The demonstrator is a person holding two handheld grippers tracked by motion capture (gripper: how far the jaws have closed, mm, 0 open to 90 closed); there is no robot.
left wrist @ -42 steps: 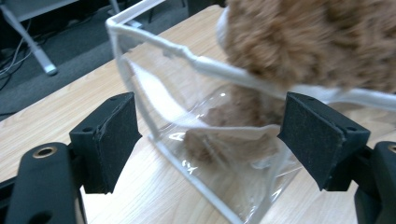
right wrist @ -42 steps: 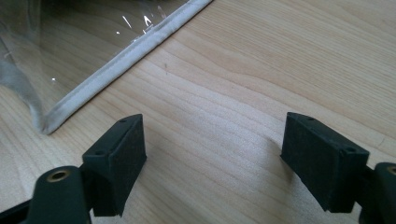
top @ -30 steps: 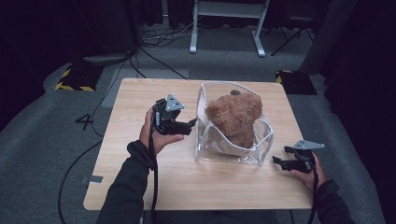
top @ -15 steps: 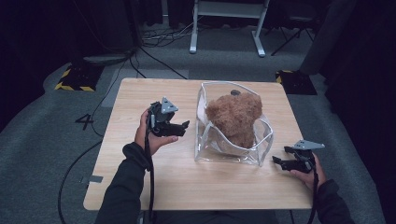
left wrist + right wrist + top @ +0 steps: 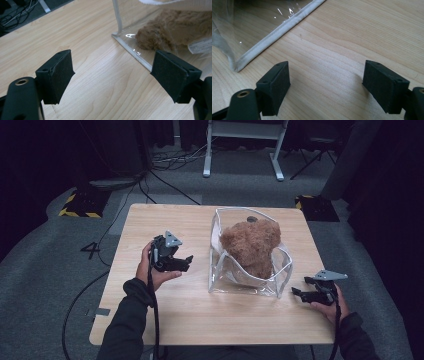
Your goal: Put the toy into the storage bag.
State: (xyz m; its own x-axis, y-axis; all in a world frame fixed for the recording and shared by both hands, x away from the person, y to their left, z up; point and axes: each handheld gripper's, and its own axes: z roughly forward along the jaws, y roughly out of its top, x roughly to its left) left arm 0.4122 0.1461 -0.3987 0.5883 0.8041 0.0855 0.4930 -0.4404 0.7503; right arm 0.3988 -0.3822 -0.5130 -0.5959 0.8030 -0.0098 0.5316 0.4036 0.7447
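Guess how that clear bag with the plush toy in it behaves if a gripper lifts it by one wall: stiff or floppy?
Probably floppy: the clear bag has thin film walls that already buckle and crease near the front. Likely light, since the brown plush toy looks like soft stuffing. The glossy film may slip in the pads; the stitched white edge seems the safer grip.

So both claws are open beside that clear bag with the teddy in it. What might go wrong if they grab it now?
The clear bag looks thin and slippery, so the left gripper might pinch only a fold and lose it. The brown teddy sticks out of the open top, so a tug could tip it out. The right gripper sits near the table edge.
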